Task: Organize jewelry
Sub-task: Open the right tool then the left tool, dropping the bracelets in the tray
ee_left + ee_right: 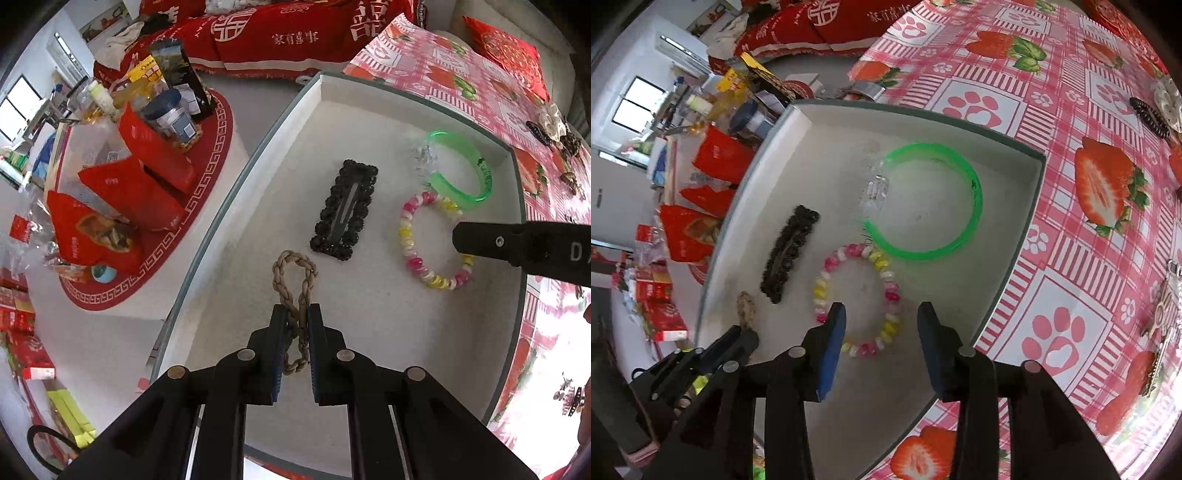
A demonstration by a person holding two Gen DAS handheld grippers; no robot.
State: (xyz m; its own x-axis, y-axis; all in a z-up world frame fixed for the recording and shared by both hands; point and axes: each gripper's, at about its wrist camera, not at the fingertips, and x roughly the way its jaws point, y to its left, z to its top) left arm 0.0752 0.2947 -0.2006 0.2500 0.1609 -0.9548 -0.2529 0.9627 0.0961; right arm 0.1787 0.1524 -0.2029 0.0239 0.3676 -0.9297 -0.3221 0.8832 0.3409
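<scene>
My left gripper (pixel 297 325) clenched the braided bracelet (pixel 295 284) (lower centre of frame) over the tray (pixel 236 206). My right gripper (pixel 881 321) hung released above the beaded bracelet (pixel 857 299).

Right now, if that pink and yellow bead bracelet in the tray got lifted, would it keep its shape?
Probably not: the bead bracelet looks strung from separate small beads, so it would likely sag. The glossy beads may slip between fingers. Pushed on the tray, it would probably deform.

Tray (pixel 1027 206): was white inside, grey-green rim.
Bangle (pixel 960 236): was clear bright green.
Bead bracelet (pixel 890 291): was pink, yellow, white — mixed.
Hair clip (pixel 345 212): was black.
Braided loop (pixel 295 275): was tan.
Tablecloth (pixel 1071 110): was pink check — strawberries, paw prints.
</scene>
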